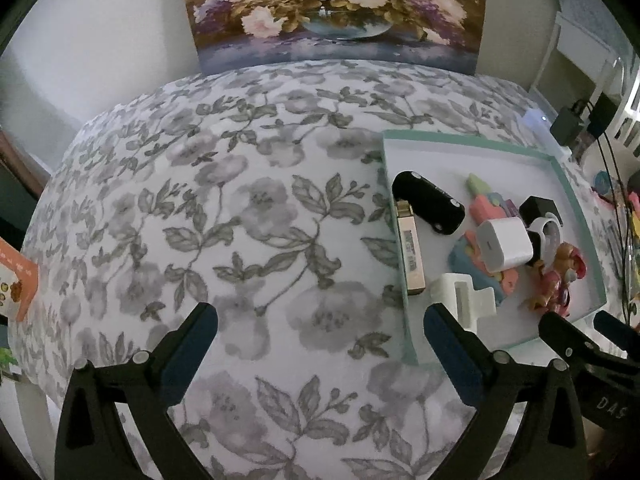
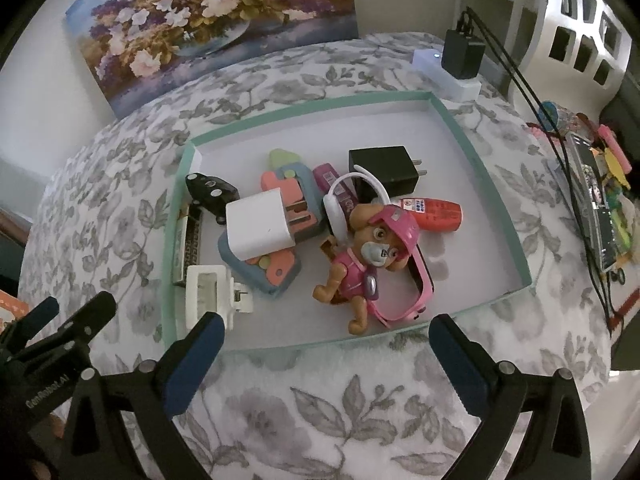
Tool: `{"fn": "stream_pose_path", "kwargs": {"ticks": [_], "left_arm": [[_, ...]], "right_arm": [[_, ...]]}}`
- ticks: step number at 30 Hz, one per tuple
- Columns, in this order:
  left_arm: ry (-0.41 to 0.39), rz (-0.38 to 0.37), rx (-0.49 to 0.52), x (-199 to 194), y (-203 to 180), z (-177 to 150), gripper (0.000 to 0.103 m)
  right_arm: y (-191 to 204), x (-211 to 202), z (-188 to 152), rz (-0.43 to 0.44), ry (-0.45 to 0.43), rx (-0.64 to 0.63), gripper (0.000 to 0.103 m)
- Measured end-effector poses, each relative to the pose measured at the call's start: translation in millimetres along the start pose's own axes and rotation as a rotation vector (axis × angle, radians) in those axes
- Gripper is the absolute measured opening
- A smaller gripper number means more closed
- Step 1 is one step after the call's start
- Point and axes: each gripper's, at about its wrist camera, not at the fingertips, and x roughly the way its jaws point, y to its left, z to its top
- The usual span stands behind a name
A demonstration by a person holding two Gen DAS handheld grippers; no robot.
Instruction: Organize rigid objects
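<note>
A shallow box with a mint-green rim (image 2: 460, 124) (image 1: 472, 138) lies on the floral cloth and holds several small items. Among them are a pink toy dog (image 2: 368, 252) (image 1: 560, 276), a white charger cube (image 2: 260, 228) (image 1: 504, 244), a black plug adapter (image 2: 384, 172), a black oblong case (image 1: 428, 202) (image 2: 212, 194), a white clip (image 2: 210, 294) (image 1: 464, 300) and a red tube (image 2: 436, 210). My right gripper (image 2: 324, 350) stands open over the box's near rim with nothing between its fingers. My left gripper (image 1: 320, 334) is open over bare cloth, left of the box.
A flower painting (image 1: 336, 12) leans against the wall at the back. A white power strip with a black adapter (image 2: 460, 60) and cables sit behind the box on the right. Colourful clutter (image 2: 604, 208) lines the right edge. An orange packet (image 1: 20, 280) lies at the left.
</note>
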Motion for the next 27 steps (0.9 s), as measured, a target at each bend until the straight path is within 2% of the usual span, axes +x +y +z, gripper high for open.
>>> {"fn": "stream_pose_path", "kwargs": {"ticks": [4, 10, 17, 27], "left_arm": [[0.01, 0.004, -0.008, -3, 4, -3, 0.103], [-0.026, 0.017, -0.006, -13, 8, -4, 0.103], [-0.013, 0.031, 0.02, -14, 3, -3, 0.103], [0.004, 0.015, 0.025, -11, 3, -3, 0.102]], "right_arm": [[1, -4, -1, -0.009, -0.014, -0.001, 0.103], [3, -8, -1, -0.007, -0.025, -0.003, 0.103], [6, -7, -2, -0.006, -0.021, -0.018, 0.103], [7, -5, -2, -0.002, -0.012, -0.021, 0.103]]}}
